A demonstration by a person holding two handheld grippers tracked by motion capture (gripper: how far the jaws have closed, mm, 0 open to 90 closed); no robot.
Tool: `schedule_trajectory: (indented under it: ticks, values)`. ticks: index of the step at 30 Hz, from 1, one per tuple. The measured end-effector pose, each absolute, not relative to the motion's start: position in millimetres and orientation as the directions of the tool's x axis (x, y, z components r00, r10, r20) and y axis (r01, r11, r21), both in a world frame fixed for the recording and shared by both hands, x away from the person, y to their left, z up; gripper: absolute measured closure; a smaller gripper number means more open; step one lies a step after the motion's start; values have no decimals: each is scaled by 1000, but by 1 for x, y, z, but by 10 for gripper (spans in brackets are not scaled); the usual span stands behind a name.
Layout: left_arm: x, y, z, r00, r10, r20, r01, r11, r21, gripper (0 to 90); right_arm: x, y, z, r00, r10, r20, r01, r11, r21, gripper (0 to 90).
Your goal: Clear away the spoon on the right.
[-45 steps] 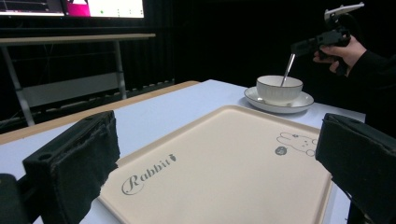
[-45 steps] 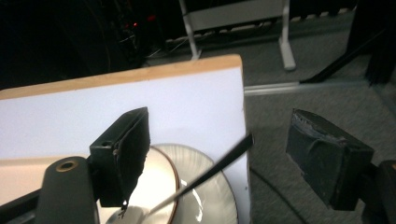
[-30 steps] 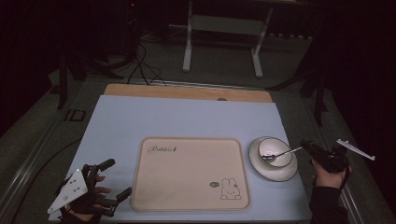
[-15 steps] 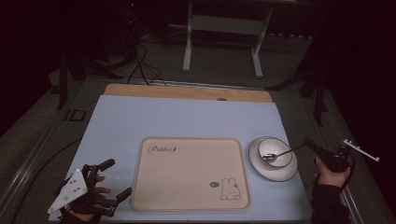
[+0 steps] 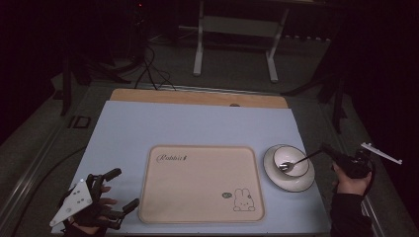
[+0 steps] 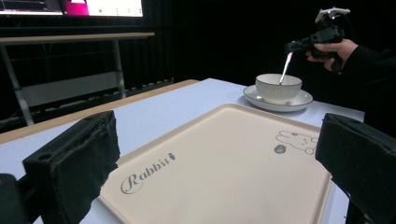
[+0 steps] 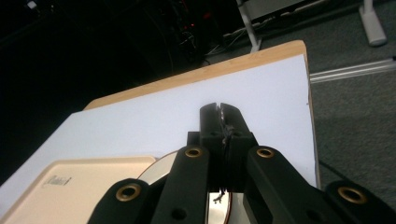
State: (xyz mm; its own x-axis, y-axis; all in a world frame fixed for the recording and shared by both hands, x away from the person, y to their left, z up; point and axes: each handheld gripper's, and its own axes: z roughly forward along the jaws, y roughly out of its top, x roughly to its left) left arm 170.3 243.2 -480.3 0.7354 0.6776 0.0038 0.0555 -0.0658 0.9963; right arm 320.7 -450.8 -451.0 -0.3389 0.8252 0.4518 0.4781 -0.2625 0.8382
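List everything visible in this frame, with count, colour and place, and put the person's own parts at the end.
tray: 1, beige with a rabbit print, near middle of the table.
bowl: 1, white, on the saucer right of the tray.
saucer: 1, white, under the bowl.
fork: 1, metal, head in the bowl, handle slanting up to the right gripper.
table cover: 1, pale blue, over the table top.
table edge: 1, wooden, along the far side.
metal stand: 1, grey-white, on the floor beyond the table.
left gripper: 1, black, near left corner, jaws apart, holding nothing.
right gripper: 1, black, right of the bowl, shut on the fork handle.
right hand: 1, holding the right gripper.
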Motion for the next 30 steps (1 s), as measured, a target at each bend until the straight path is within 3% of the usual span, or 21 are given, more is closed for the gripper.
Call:
schedule_trajectory:
  ticks: [30]
  values:
    - [170,244,-480,737,676,3,55,-64,996,0,325,-438,-386,-499,824,268,413,-46,910,894]
